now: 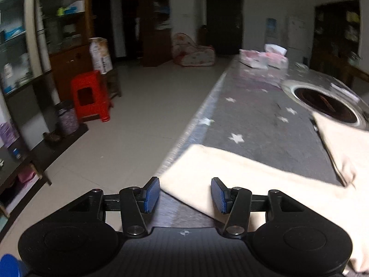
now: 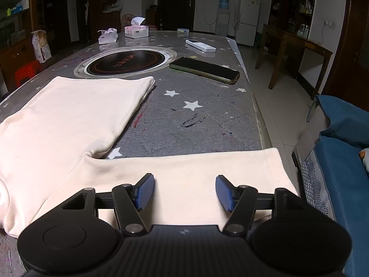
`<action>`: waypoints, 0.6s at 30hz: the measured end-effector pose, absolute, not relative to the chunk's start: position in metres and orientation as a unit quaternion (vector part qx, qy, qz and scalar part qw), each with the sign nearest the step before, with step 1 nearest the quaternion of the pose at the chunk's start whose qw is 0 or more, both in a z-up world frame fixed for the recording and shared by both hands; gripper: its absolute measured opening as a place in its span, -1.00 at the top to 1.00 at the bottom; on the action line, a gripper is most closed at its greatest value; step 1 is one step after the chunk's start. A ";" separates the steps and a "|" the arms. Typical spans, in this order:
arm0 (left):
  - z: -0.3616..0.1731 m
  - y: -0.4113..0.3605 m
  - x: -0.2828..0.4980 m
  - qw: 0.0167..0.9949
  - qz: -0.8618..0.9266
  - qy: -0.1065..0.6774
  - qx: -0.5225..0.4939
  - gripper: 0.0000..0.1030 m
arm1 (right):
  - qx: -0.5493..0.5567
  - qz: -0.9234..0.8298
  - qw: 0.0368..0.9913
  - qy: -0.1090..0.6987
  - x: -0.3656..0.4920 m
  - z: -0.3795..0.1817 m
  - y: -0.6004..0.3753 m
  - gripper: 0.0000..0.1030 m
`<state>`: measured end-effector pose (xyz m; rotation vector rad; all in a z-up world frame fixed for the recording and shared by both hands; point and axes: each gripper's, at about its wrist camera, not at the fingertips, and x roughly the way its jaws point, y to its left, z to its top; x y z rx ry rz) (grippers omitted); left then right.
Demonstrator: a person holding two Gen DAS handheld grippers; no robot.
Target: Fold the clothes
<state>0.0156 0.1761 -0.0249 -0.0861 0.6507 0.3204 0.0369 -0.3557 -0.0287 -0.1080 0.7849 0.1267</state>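
Note:
A cream garment [image 2: 69, 115] lies flat on the grey star-patterned table [image 2: 207, 115]. One part reaches toward the round hob, another strip [image 2: 196, 173] runs along the near edge to the right. My right gripper [image 2: 184, 192] is open just above that strip, empty. In the left wrist view the same cream garment [image 1: 242, 175] lies across the table [image 1: 253, 120] near its left edge. My left gripper [image 1: 185, 195] is open over the garment's left corner, with cloth between the blue pads but not gripped.
A round inset hob [image 2: 126, 62] sits mid-table, with a phone [image 2: 205, 70], a white remote [image 2: 200, 45] and tissue boxes [image 2: 136, 31] beyond. A blue sofa [image 2: 341, 161] stands right of the table. A red stool [image 1: 90, 97] and shelves stand left.

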 end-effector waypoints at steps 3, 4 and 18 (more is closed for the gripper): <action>-0.016 0.166 0.016 0.942 0.133 0.305 -0.043 -0.03 | -0.052 0.061 0.921 0.382 0.037 -0.029 -0.356 -0.20; -0.014 0.161 0.019 0.944 0.121 0.303 -0.040 -0.03 | -0.052 0.060 0.921 0.382 0.037 -0.029 -0.356 -0.21; -0.024 0.130 0.055 0.937 0.086 0.338 -0.018 -0.01 | -0.048 0.053 0.921 0.383 0.037 -0.030 -0.356 -0.27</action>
